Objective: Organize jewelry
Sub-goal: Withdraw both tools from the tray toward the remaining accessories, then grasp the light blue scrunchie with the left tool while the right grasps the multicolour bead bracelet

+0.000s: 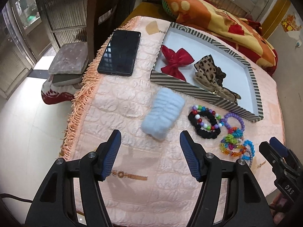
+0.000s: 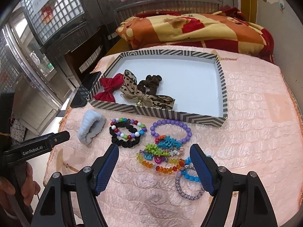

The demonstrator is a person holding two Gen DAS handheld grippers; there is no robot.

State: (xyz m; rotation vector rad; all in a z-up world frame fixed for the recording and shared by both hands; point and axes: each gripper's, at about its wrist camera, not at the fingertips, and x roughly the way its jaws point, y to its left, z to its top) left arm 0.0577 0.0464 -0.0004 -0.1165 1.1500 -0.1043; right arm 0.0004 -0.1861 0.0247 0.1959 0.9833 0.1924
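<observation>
A striped box point(image 2: 159, 113) point(image 1: 189, 88) holds a red bow point(image 2: 108, 89) point(image 1: 177, 61), a leopard bow point(image 2: 145, 94) point(image 1: 206, 70) and a brown scrunchie point(image 2: 151, 82). In front of it lie a fluffy light blue band point(image 2: 90, 127) point(image 1: 163, 115), a black scrunchie point(image 2: 123, 141) point(image 1: 206, 130) with a multicolour bead bracelet point(image 2: 130, 128), a purple bead bracelet point(image 2: 171, 129) point(image 1: 234, 119), and a pile of colourful bracelets point(image 2: 162, 155) point(image 1: 234, 145). My left gripper point(image 1: 150, 143) is open, just short of the blue band. My right gripper point(image 2: 154, 160) is open over the pile.
A black phone point(image 1: 120, 53) point(image 2: 86, 89) lies left of the box on the pink quilted cover point(image 1: 132, 170). A folded orange and red blanket point(image 2: 189, 32) lies behind the box. The fringed table edge point(image 1: 79, 104) is at the left, with a chair point(image 1: 98, 19) beyond.
</observation>
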